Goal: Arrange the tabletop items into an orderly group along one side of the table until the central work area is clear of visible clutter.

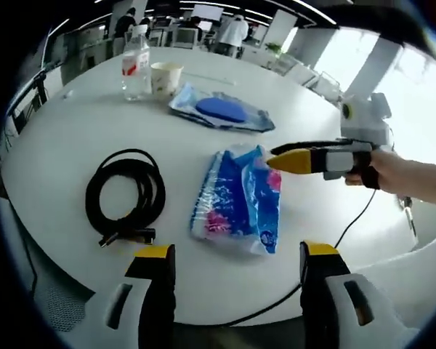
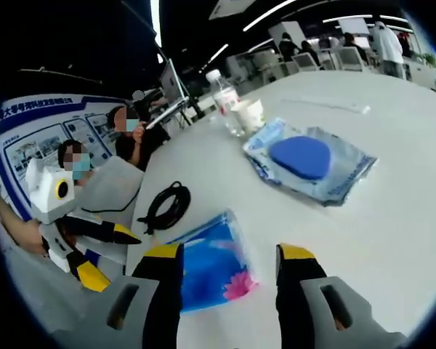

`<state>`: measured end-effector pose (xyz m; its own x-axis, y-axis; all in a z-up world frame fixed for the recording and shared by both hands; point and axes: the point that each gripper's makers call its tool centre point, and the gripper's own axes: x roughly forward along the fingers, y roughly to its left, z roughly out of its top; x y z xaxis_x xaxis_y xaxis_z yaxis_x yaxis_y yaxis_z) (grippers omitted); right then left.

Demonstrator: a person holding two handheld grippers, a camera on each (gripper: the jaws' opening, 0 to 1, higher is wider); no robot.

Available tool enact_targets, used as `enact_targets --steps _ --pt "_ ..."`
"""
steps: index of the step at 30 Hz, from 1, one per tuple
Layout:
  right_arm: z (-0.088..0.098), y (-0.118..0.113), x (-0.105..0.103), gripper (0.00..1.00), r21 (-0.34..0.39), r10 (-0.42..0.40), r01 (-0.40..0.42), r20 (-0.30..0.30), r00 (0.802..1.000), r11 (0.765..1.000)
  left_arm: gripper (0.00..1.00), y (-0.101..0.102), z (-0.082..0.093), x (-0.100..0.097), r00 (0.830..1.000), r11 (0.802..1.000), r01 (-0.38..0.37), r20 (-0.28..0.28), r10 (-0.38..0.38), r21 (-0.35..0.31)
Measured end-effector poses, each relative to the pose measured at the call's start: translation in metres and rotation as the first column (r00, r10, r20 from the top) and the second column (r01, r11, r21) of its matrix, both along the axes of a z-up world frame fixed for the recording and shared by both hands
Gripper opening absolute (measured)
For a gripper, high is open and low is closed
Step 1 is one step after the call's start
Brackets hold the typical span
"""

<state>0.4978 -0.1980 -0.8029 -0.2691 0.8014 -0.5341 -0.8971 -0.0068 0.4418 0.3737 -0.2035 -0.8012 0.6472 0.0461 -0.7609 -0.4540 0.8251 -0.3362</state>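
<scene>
With your right gripper (image 1: 285, 161) at the tissue pack (image 1: 240, 200), mid-surface at 3 o'clock of the cable coil (image 1: 125, 195), both fingers open, a shallow pinch may slip off the film.

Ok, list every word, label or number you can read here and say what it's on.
Nothing reads cleanly.
Bottle label: red and white, print too small to read.
Tissue pack: printing blurred, unreadable.
Wall poster: a line of white characters on a blue band, too blurred to quote.
Cup, blue pouch, cable: no text seen.
</scene>
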Motion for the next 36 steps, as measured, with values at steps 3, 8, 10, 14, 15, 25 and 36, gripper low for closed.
enact_targets --steps 3,8,10,14,15,25,36 --pt "-0.001 0.0 -0.002 0.46 -0.003 0.023 -0.023 0.009 1.0 1.0 0.6 -0.005 -0.003 0.005 1.0 0.999 -0.02 0.003 0.02 -0.041" --pt "-0.001 0.002 -0.001 0.41 0.002 0.032 -0.032 0.006 0.999 0.999 0.56 -0.013 -0.012 0.012 0.999 0.999 0.014 -0.037 -0.016 -0.038" --pt "-0.003 0.001 -0.002 0.38 -0.006 0.047 -0.047 0.013 0.999 0.999 0.53 -0.011 -0.017 0.013 0.998 0.999 0.014 -0.056 -0.016 -0.033" --pt "-0.004 -0.001 -0.004 0.3 -0.008 0.066 -0.066 0.018 0.998 0.998 0.42 -0.005 -0.023 0.012 0.997 0.999 -0.028 -0.074 0.025 -0.046" --pt "-0.004 -0.001 -0.004 0.29 -0.006 0.067 -0.067 0.017 0.998 0.998 0.42 -0.004 -0.026 0.011 0.996 0.998 -0.033 -0.081 0.028 -0.053" --pt "-0.01 -0.009 0.001 0.03 -0.031 0.051 -0.051 0.025 0.998 0.998 0.14 -0.004 -0.031 0.003 0.994 0.997 -0.035 -0.101 0.028 -0.068" --pt "-0.012 -0.019 0.0 0.0 -0.045 0.044 -0.043 0.02 0.999 0.998 0.01 -0.001 -0.025 0.001 0.997 0.997 -0.018 -0.081 0.013 -0.069"
